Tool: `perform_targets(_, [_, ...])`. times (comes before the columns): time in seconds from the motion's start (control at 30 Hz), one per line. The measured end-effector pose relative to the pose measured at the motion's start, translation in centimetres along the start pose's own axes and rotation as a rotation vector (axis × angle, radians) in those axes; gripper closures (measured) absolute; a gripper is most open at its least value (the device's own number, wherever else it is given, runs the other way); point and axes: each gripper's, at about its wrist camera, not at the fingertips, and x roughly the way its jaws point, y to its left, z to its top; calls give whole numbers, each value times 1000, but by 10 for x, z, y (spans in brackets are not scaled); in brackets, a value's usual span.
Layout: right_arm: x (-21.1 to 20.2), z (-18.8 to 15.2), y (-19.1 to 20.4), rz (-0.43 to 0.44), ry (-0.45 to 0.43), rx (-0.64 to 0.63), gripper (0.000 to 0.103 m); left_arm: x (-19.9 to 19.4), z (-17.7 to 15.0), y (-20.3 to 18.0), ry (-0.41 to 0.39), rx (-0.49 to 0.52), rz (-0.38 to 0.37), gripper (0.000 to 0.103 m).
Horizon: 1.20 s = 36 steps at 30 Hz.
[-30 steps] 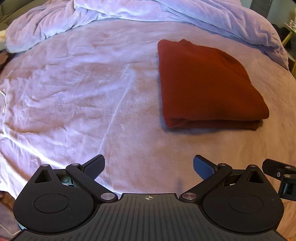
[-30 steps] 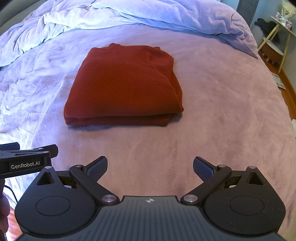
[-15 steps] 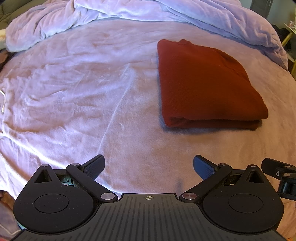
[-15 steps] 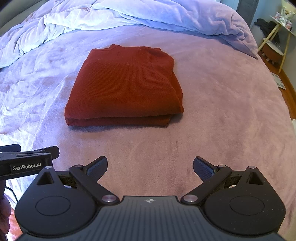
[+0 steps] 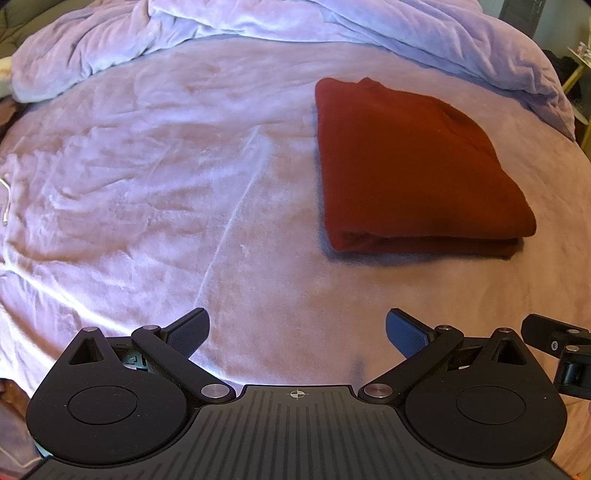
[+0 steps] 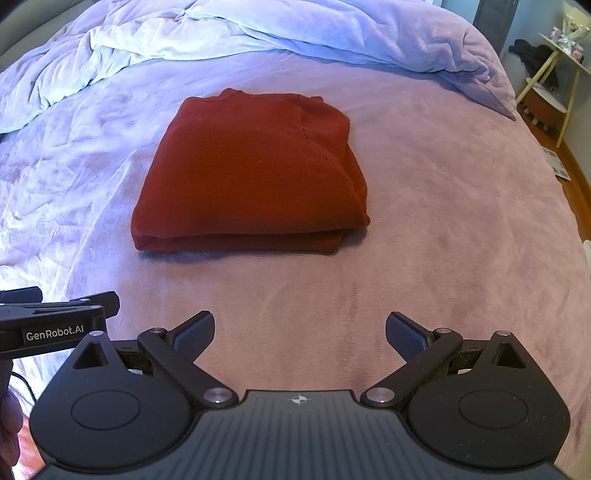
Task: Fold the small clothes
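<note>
I am holding my left tool (image 5: 297, 334) low over the near edge of the bed (image 5: 155, 177), its fingers spread wide apart and gripping nothing. My right tool (image 6: 300, 334) is hovering just beside it, likewise wide open and empty, and part of each tool is showing at the edge of the other's view. The red garment (image 6: 251, 173) is lying folded into a neat, roughly rectangular stack on the pink plush bed cover, well ahead of both tools and touching neither. From my right tool it is sitting straight ahead and slightly to the left; from my left tool the same garment (image 5: 413, 170) is lying ahead and off to the right. Its folded edge is facing me, showing layers stacked one over another. Beyond the garment, a rumpled lavender comforter (image 6: 258, 33) is lying bunched along the far side of the bed. Far off to the right of my right tool, past the bed's edge, a small light-coloured side table (image 6: 554, 62) is standing on a wooden floor (image 6: 574, 184).
</note>
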Motion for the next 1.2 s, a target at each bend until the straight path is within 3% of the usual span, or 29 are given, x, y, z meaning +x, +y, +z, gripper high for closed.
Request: perform_targets(1.2, [-2,-1,-3,-9,-13,9,4,-1,-1,-2,3,9,-22,0])
